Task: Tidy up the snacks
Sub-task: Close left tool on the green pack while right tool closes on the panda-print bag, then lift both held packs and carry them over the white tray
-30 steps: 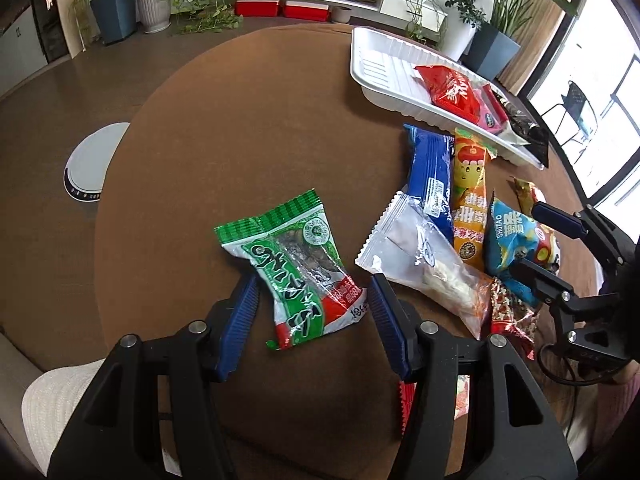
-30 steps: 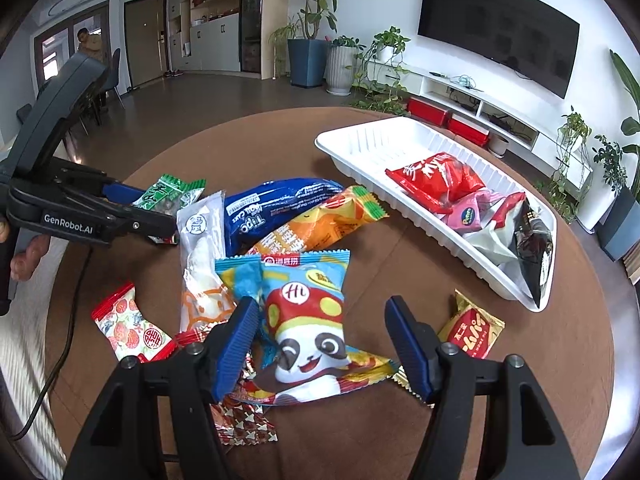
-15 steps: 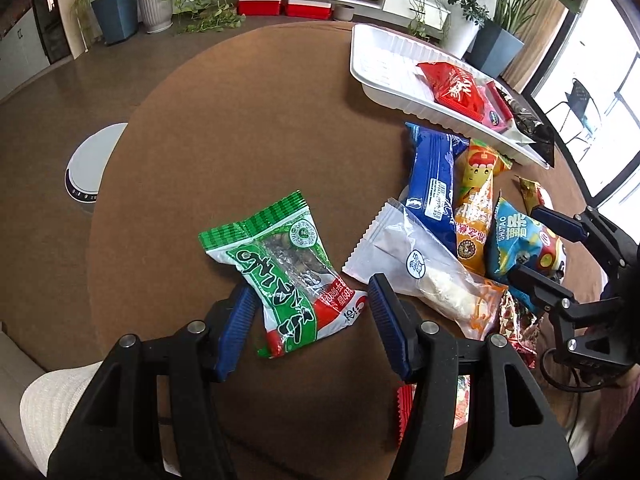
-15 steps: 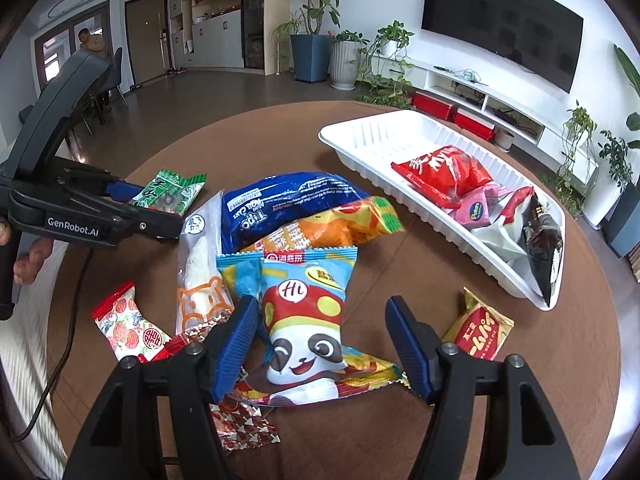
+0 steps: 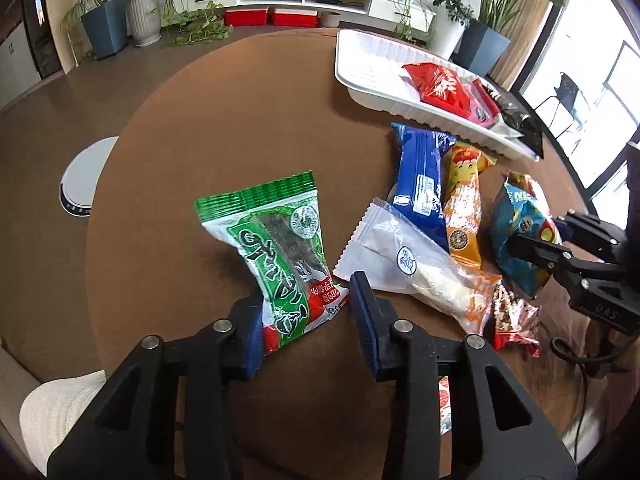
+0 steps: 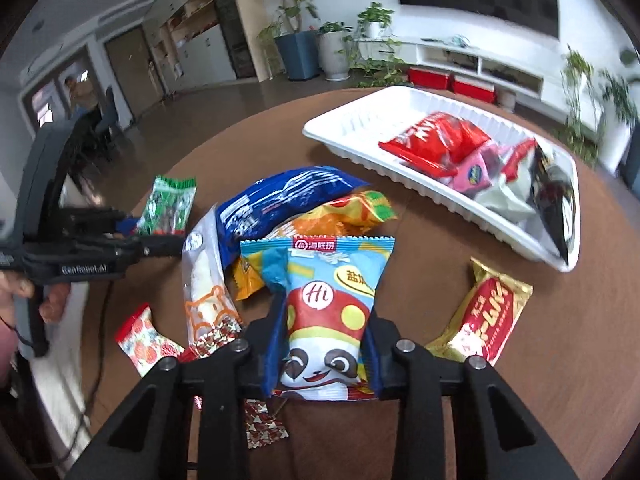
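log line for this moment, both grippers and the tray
left gripper: open, straddling green snack pack | right gripper: shut on panda snack bag | white tray: holds several packets

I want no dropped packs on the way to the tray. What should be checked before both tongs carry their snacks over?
1. Right tongs shut on the panda bag: ok.
2. Left tongs shut on the green bag: not ok, one finger touches, the other stands clear.
3. Panda bag clear of the pile: ok, it looks lifted.
4. Free room in the tray: ok, its near end is bare.
5. Path to tray open: ok for both.
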